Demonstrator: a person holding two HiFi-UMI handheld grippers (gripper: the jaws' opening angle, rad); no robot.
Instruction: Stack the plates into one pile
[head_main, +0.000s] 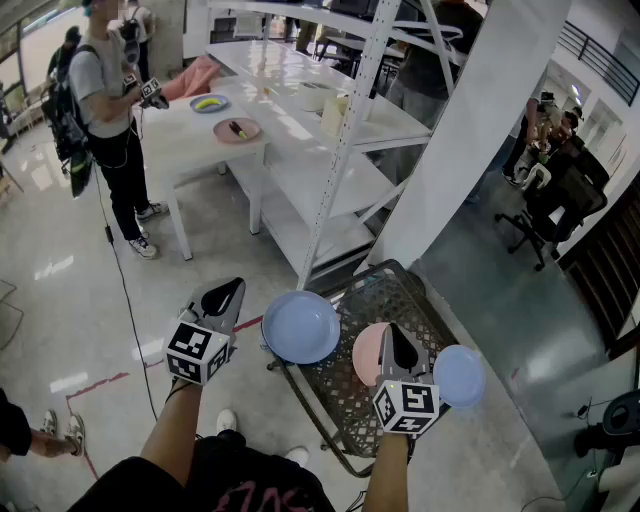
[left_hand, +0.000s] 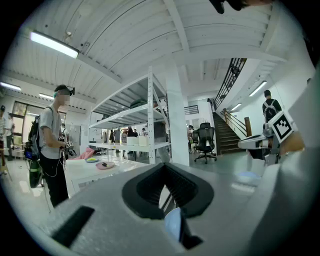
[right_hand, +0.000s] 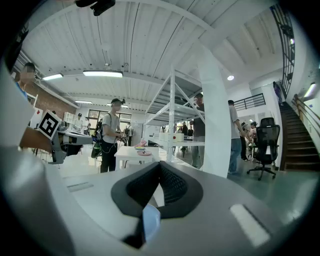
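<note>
Tongs of right gripper (head_main: 394, 335) closed, half hiding pink plate (head_main: 365, 356)

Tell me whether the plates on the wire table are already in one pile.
No: the large blue round plate, pink round plate and small blue round plate lie side by side.

Large blue plate (head_main: 300, 327), pink plate (head_main: 366, 352), small blue plate (head_main: 459, 375), unstacked, side by side on wire-mesh table (head_main: 335, 395)
</note>
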